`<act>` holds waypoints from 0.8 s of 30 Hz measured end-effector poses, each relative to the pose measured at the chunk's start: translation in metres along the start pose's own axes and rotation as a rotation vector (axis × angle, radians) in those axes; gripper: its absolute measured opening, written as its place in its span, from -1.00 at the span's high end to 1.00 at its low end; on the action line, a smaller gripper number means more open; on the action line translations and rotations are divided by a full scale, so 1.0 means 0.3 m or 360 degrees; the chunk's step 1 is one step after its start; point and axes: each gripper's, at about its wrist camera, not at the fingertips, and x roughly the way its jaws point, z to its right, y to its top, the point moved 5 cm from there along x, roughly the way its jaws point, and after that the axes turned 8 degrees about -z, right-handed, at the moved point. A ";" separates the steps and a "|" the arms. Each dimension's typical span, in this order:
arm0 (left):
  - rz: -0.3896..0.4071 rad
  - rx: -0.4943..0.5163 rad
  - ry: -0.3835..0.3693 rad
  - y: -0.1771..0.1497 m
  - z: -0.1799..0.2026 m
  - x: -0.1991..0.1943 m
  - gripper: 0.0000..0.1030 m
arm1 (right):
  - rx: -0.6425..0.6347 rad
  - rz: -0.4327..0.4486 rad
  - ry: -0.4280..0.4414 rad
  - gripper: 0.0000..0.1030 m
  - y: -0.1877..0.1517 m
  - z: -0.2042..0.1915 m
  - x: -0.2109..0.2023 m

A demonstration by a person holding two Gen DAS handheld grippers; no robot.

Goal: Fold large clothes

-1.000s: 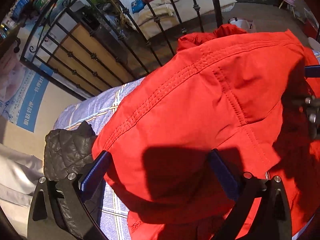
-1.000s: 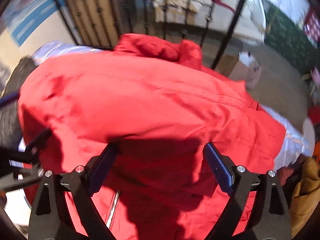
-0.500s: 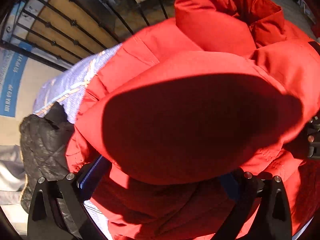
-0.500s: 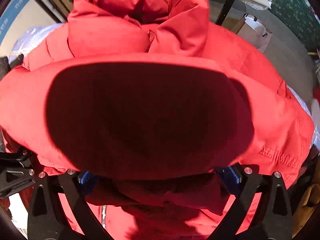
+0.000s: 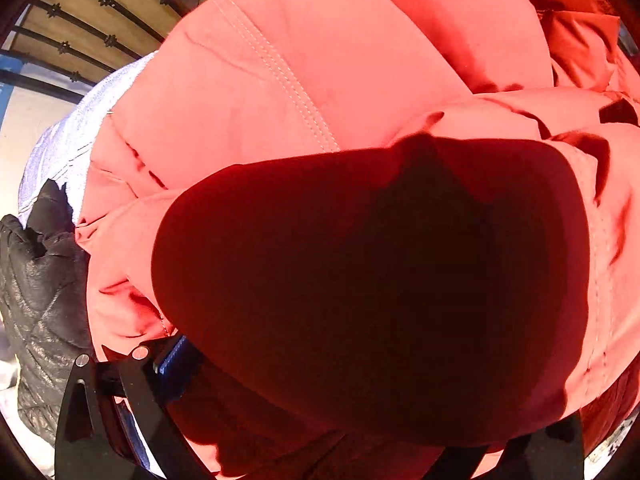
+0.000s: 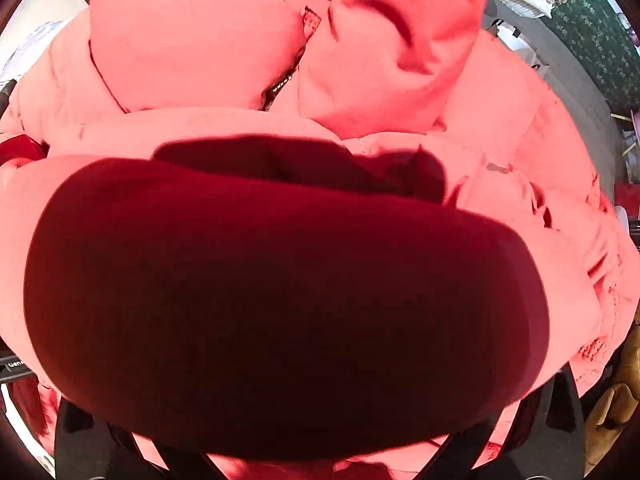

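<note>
Behind iron bars (image 5: 86, 34) the jacket (image 5: 304, 92) lies puffy, soft and probably light; my jaws are hidden, so I cannot tell their state; hem suits gripping.

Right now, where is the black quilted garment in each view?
Left wrist: the black quilted garment lies at the left edge, beside the red jacket.
Right wrist: not in it; the red jacket fills the frame.
Shared landmark: the red jacket.
</note>
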 end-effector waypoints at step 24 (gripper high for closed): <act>0.0283 -0.0056 0.0114 -0.103 0.010 -0.086 -0.90 | 0.0097 0.0236 0.0019 -0.91 -0.162 -0.050 -0.075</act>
